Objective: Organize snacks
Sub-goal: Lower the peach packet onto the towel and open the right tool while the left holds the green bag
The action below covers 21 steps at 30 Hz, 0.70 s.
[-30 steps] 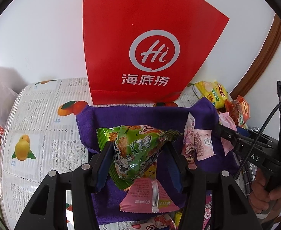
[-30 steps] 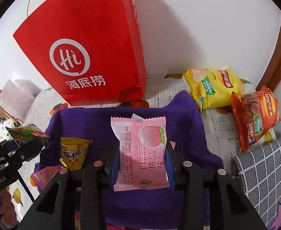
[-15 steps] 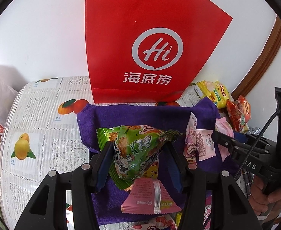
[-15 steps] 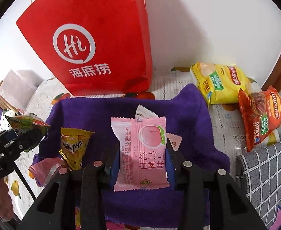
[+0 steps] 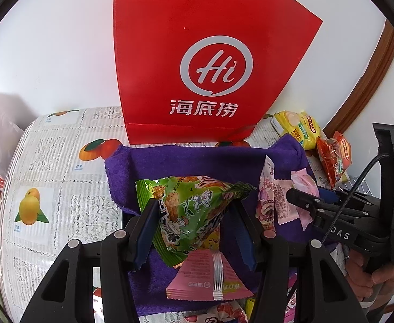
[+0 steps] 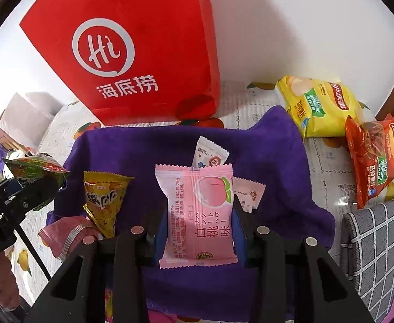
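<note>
Between the left gripper's (image 5: pixel 194 224) blue pads sits a green pack (image 5: pixel 191 210), clamped at its sides; its lower end is hidden behind the fingers. Below it a pink triangle pack (image 5: pixel 210 280) lies on the purple towel (image 5: pixel 186 161), with a yellow pack mostly covered between the two. Right gripper (image 6: pixel 197 216) is clamped on a pink peach pack (image 6: pixel 197 215), held upright, print legible, over the same towel. Behind the peach pack two small sachets (image 6: pixel 210 153) poke out, each only partly visible. Yellow cone pack (image 6: pixel 105 199) lies on the towel's left part in the right wrist view, its tip next to the pink triangle pack, whose far half is cut off by the gripper body. Red bag (image 5: pixel 197 62) stands behind the towel against the wall, top cropped. Yellow chip bag (image 6: pixel 318 107) and orange chip bag (image 6: pixel 377 156) lie off the towel to the right on the fruit-print cloth (image 5: pixel 57 172). Bottom edge clutter under both grippers is too blocked to identify. A hand (image 5: pixel 372 277) shows on the right gripper's handle, partly out of frame.
</note>
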Each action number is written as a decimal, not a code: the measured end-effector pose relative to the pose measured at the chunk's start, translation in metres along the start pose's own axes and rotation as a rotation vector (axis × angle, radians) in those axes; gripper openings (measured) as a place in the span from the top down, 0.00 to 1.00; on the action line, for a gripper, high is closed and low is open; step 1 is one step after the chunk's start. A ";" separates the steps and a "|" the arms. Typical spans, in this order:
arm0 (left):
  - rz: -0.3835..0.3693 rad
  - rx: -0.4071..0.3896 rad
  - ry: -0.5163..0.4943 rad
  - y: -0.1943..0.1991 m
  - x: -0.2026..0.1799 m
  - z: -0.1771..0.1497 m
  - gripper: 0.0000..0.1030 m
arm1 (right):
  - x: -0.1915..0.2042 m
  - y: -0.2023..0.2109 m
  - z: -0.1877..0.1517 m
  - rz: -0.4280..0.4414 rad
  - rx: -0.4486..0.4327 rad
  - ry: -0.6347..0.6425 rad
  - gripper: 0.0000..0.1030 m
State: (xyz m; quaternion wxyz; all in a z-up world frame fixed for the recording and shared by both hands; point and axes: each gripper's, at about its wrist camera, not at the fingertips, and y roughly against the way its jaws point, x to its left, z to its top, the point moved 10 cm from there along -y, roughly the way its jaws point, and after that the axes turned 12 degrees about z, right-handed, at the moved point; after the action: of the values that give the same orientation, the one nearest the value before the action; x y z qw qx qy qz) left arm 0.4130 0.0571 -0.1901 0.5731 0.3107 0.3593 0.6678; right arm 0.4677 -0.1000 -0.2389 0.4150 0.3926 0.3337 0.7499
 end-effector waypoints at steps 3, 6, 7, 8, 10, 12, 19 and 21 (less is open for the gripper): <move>-0.002 0.001 -0.004 0.000 -0.001 -0.001 0.50 | -0.001 -0.002 -0.001 -0.003 0.006 0.002 0.60; -0.002 0.001 -0.005 0.000 -0.002 -0.001 0.50 | -0.001 -0.005 -0.002 -0.004 0.016 0.003 0.60; -0.003 0.001 -0.006 0.000 -0.002 -0.001 0.50 | -0.002 -0.007 -0.003 -0.006 0.020 0.002 0.60; -0.002 0.002 -0.006 0.000 -0.002 -0.001 0.50 | -0.003 -0.008 -0.004 -0.006 0.023 0.001 0.60; -0.003 0.002 -0.008 0.000 -0.002 -0.001 0.50 | -0.005 -0.011 -0.005 -0.009 0.032 -0.004 0.60; -0.004 0.001 -0.010 0.000 -0.003 -0.001 0.50 | -0.006 -0.013 -0.006 -0.010 0.037 -0.007 0.60; -0.009 0.004 -0.008 0.001 -0.003 -0.001 0.50 | -0.006 -0.020 -0.010 -0.020 0.057 -0.001 0.60; -0.007 0.001 -0.009 0.002 -0.003 -0.001 0.50 | -0.007 -0.022 -0.011 -0.022 0.063 -0.003 0.60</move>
State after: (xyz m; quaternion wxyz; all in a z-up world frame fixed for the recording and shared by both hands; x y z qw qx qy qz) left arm 0.4118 0.0538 -0.1893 0.5770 0.3127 0.3582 0.6641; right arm 0.4685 -0.0981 -0.2643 0.4110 0.4028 0.3610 0.7338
